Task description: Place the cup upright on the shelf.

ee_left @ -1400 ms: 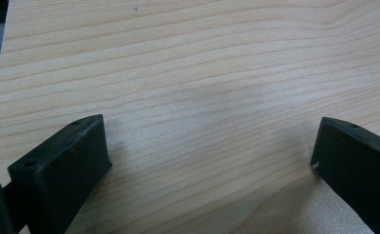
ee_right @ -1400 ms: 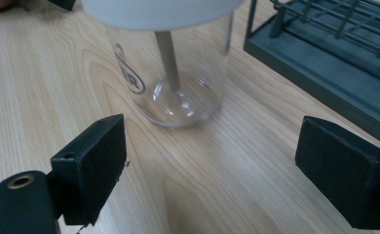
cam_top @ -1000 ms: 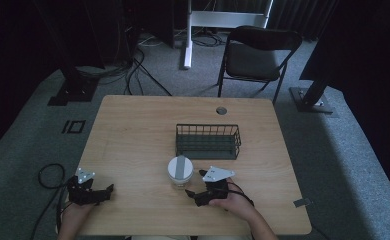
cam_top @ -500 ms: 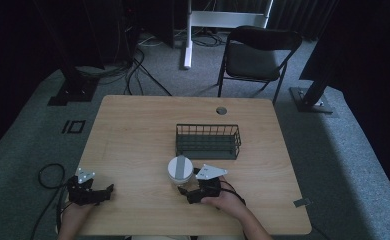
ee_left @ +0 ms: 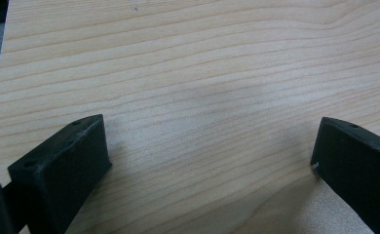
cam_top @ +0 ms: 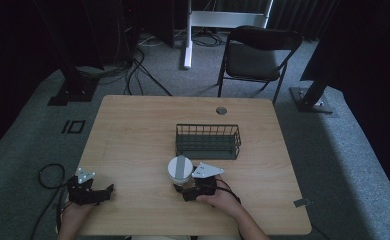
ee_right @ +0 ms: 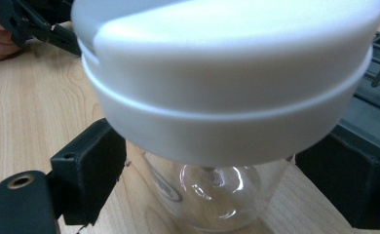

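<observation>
1. My right gripper sits at the near middle of the wooden table, with its jaws spread around a glass jar that has a white lid.
2. In the right gripper view one jaw stands on each side of the clear glass below the lid; I cannot tell whether the pads touch the glass.
3. The jar stands upright on the table, just in front of the wire basket and apart from it.
4. My left gripper rests near the table's near left corner, well apart from the jar.
5. In the left gripper view its jaws are spread wide over bare wood, holding nothing.
6. A folding chair stands on the carpet beyond the table's far edge.
</observation>
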The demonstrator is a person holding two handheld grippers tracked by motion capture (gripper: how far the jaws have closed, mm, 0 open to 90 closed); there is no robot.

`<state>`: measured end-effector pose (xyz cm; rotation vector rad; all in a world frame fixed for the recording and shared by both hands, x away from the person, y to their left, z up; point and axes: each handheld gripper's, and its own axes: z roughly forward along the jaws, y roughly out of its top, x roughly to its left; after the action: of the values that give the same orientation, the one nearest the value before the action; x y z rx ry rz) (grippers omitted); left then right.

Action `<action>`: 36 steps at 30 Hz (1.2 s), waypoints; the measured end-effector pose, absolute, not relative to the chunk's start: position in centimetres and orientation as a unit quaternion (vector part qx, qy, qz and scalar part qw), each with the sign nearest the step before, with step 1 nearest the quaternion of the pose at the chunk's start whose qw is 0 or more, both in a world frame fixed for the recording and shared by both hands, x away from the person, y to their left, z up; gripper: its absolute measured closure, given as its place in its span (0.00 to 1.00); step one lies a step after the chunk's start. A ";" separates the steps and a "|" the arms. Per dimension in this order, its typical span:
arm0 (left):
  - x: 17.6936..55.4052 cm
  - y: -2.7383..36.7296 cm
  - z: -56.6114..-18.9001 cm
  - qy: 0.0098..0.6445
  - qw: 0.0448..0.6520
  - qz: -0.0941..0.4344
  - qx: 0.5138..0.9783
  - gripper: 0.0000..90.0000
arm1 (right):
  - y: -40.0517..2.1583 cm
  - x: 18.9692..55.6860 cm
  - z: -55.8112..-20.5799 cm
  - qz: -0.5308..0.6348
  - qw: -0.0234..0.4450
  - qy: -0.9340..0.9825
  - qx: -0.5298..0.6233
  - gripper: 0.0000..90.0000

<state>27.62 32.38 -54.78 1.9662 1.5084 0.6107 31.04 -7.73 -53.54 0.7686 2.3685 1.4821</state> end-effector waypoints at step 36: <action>27.6 32.4 -54.8 0.566 0.290 0.229 0.737 0.01 | -7.2 31.2 -53.4 0.513 0.142 0.803 0.268 0.20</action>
<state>27.62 32.38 -54.78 1.9662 1.5084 0.6107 31.17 -7.16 -53.44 0.7738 2.3171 1.4813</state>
